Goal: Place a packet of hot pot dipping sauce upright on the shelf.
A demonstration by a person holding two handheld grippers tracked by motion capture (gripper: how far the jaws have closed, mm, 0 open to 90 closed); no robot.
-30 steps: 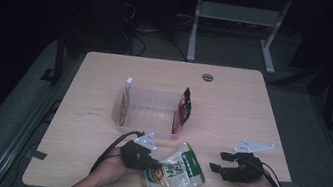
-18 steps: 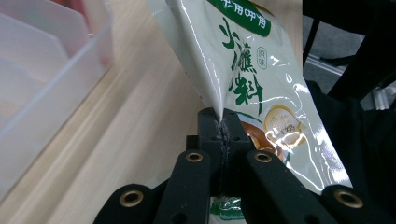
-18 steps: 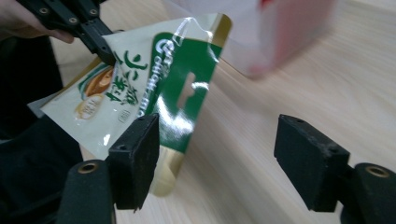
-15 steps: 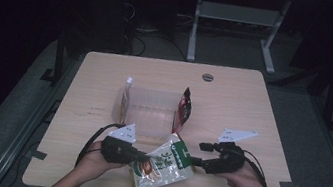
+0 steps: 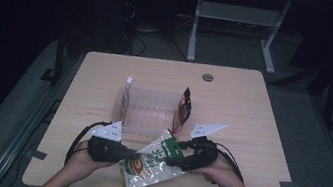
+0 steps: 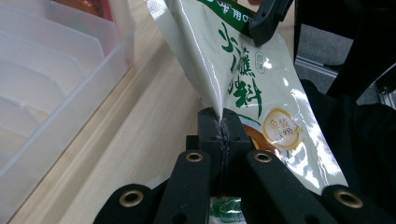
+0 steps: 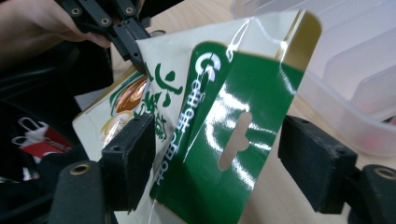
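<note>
A white and green snack pouch [image 5: 150, 164] is held tilted above the table's near edge. My left gripper [image 5: 129, 154] is shut on the pouch's side seam, and the seam is pinched between the pads in the left gripper view [image 6: 219, 126]. My right gripper [image 5: 170, 161] comes from the right. Its jaws have just been opening and stand open [image 7: 229, 158] around the pouch's green top flap [image 7: 243, 93], with the right pad well off it. The pouch's printed face [image 6: 252, 79] hangs over the person's lap.
A clear plastic divided bin [image 5: 148, 113] stands just beyond the pouch, with a red pouch [image 5: 183, 107] upright at its right end and a white packet [image 5: 126, 97] at its left end. The bin's wall [image 7: 355, 70] is close to the right gripper. Bare tabletop [image 5: 252, 117] lies to the right.
The pouch has been lifted off the table and tilted up. The right hand has moved left to the pouch's top. The left hand has risen with the pouch.
</note>
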